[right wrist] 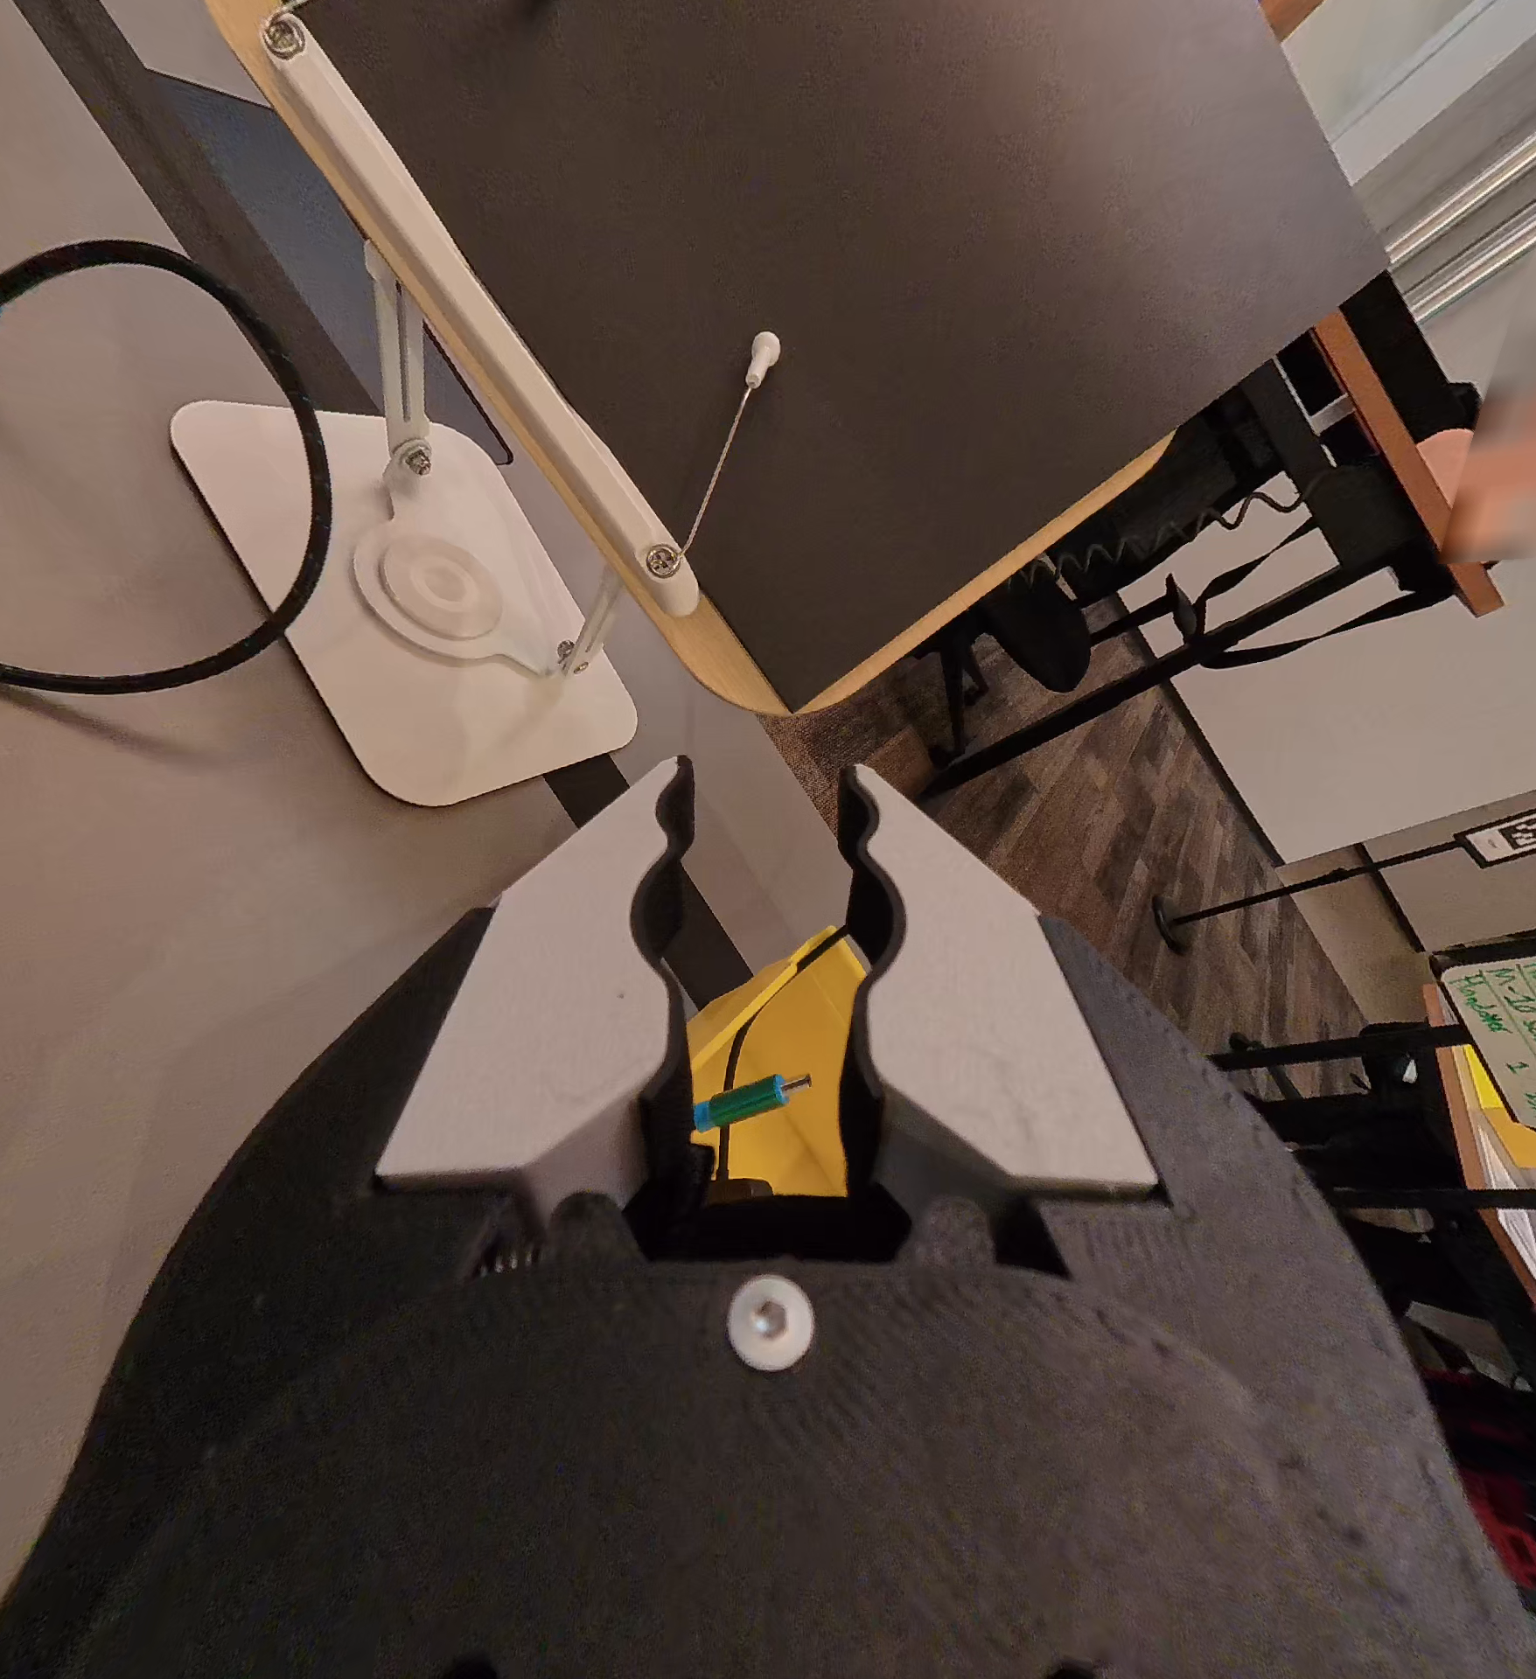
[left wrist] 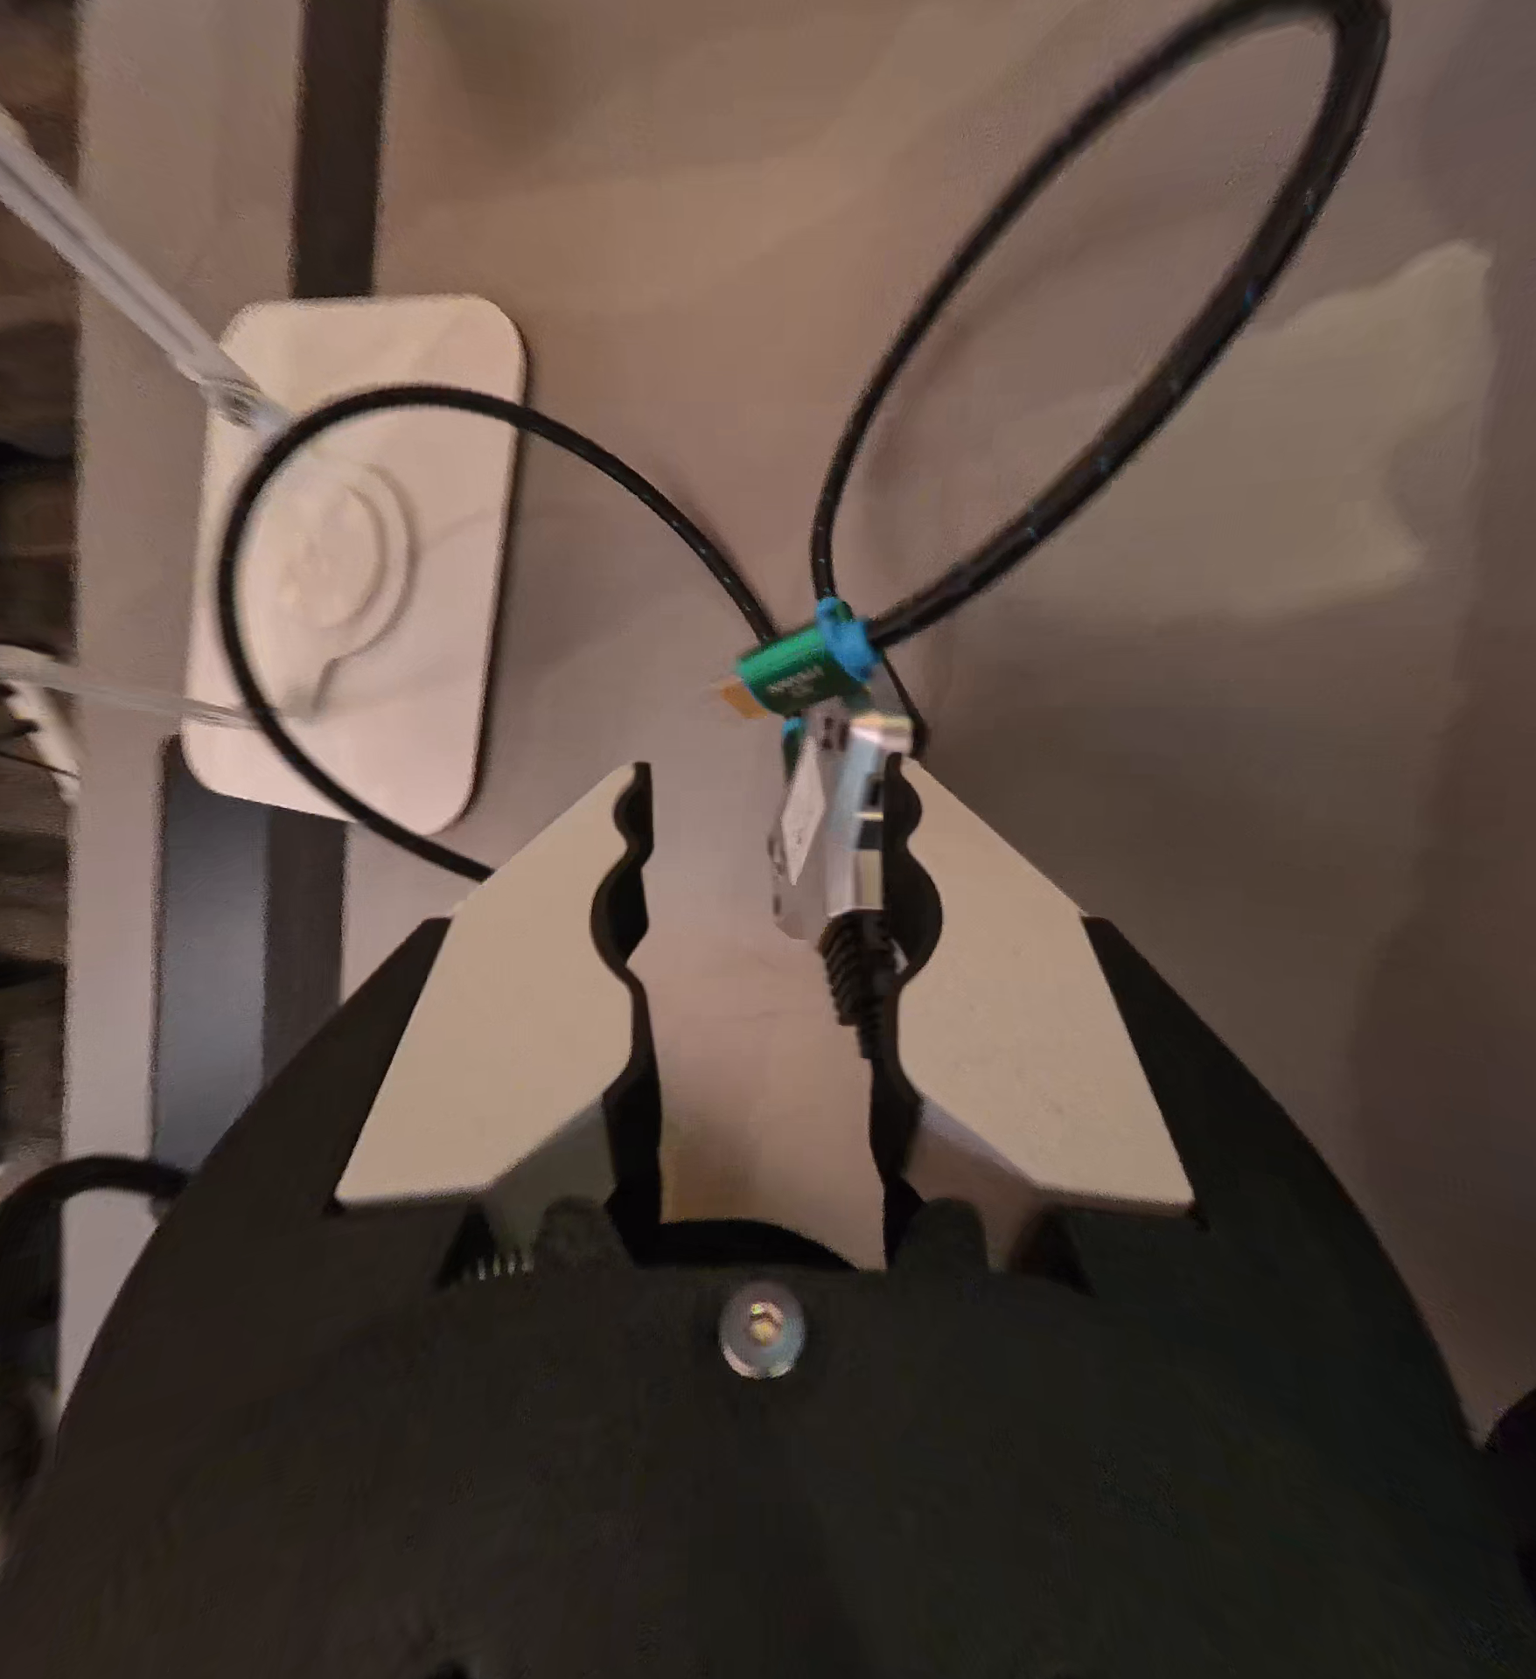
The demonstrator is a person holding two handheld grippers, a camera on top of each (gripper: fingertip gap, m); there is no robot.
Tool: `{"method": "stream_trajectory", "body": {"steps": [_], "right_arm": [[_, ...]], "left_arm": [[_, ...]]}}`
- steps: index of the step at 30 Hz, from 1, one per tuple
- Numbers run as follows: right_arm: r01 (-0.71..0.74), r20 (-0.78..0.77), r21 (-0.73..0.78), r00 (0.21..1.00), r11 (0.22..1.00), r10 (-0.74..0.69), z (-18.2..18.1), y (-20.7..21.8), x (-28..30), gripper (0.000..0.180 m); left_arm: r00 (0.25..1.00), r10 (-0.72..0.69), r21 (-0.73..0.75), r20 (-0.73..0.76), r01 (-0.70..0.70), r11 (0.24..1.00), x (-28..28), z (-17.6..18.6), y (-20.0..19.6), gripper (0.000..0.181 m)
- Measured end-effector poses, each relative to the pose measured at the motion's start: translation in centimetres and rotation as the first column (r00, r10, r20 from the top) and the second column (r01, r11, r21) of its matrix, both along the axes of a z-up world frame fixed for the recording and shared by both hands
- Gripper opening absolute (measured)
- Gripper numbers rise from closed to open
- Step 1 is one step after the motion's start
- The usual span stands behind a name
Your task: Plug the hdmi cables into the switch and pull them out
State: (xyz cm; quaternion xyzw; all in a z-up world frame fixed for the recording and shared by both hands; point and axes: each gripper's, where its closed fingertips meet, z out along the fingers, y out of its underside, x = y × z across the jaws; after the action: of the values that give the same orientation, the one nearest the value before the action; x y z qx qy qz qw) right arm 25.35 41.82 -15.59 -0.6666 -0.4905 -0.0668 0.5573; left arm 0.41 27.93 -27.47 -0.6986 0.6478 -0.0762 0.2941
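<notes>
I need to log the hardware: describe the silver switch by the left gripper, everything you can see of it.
The switch is a small silver box, metallic-looking and blurred, tilted with one end up, lying against the inner face of the left gripper's right finger. The jaws stand open, so nothing clamps it. A black ribbed cable leaves its near end. A green HDMI plug sits just beyond its far end; whether they touch cannot be told. It shows against the grey table.

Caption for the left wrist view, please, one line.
Open left gripper around the silver HDMI switch, which touches one finger; green HDMI plug lies unplugged just beyond.
</notes>
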Motion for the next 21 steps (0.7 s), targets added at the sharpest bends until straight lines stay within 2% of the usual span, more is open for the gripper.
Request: {"method": "stream_trajectory", "body": {"steps": [1,4,10,15,21], "right_arm": [[0.000,0.000,0.000,1.000,1.000,0.000,0.0,0.0,0.0,0.030],[0.000,0.001,0.002,1.000,1.000,0.000,0.0,0.0,0.0,0.030],[-0.013,0.012,0.003,1.000,1.000,0.013,0.0,-0.2,-0.5,0.030],[-0.028,0.028,-0.003,0.999,1.000,0.028,-0.4,-0.3,-0.9,0.030],[-0.037,0.040,-0.011,0.998,0.999,0.037,-0.8,-0.2,-1.3,0.030]], "left_arm": [[0.999,0.005,0.032,0.034,-0.006,0.999,0.1,1.1,0.1,0.054],[0.996,0.011,0.122,0.092,-0.023,0.992,-0.3,3.9,0.1,0.054],[0.976,0.203,0.258,0.075,-0.215,0.942,-6.1,6.6,2.2,0.056],[0.918,0.396,0.239,0.017,-0.388,0.890,-12.6,5.5,3.6,0.061],[0.868,0.494,0.091,-0.053,-0.488,0.868,-17.2,1.9,3.1,0.055]]}}
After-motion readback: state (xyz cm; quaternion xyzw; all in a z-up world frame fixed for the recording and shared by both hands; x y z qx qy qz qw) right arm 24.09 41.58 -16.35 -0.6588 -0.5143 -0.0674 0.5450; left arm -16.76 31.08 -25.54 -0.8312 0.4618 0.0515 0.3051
